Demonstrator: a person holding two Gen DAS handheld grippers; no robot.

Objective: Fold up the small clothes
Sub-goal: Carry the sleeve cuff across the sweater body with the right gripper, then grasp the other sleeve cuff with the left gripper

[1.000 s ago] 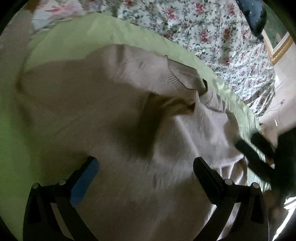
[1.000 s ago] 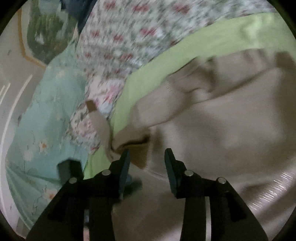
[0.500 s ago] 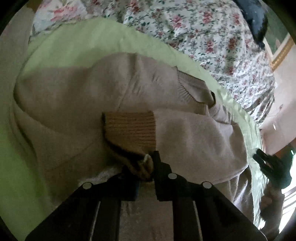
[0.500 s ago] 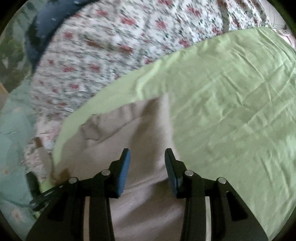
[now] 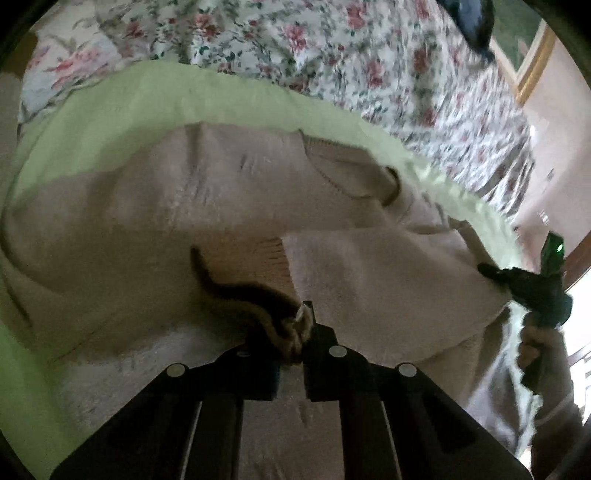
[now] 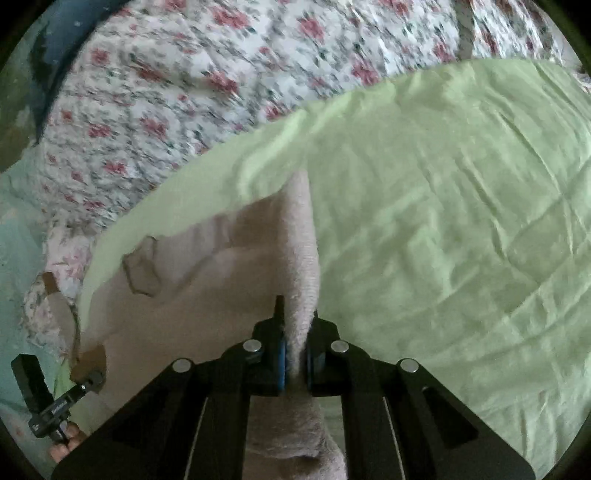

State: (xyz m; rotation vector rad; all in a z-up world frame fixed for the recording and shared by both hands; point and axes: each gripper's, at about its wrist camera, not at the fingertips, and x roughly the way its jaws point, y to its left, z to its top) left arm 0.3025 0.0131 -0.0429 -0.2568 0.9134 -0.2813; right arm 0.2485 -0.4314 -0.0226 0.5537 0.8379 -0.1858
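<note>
A beige knit sweater (image 5: 221,206) lies on a green sheet (image 5: 110,122), neckline toward the far right. My left gripper (image 5: 295,328) is shut on the brown ribbed cuff (image 5: 273,258) of a sleeve folded across the chest. In the right wrist view, a raised fold at the sweater's (image 6: 207,295) side edge runs between the pads of my right gripper (image 6: 295,332), whose jaws are closing and pressing on it. Each gripper shows in the other's view: the right gripper (image 5: 517,284) at the sweater's far side in a person's hand, the left gripper (image 6: 86,382) at lower left with the cuff.
A floral quilt (image 5: 332,55) lies bunched behind the green sheet (image 6: 443,221). An aqua flowered cloth (image 6: 18,258) borders the left of the right wrist view. A dark blue object (image 5: 472,18) and a framed picture (image 5: 532,62) sit at the back.
My left gripper went from wide open to shut on the sleeve cuff. My right gripper swung from the sleeve end to the sweater's side edge and closed on it.
</note>
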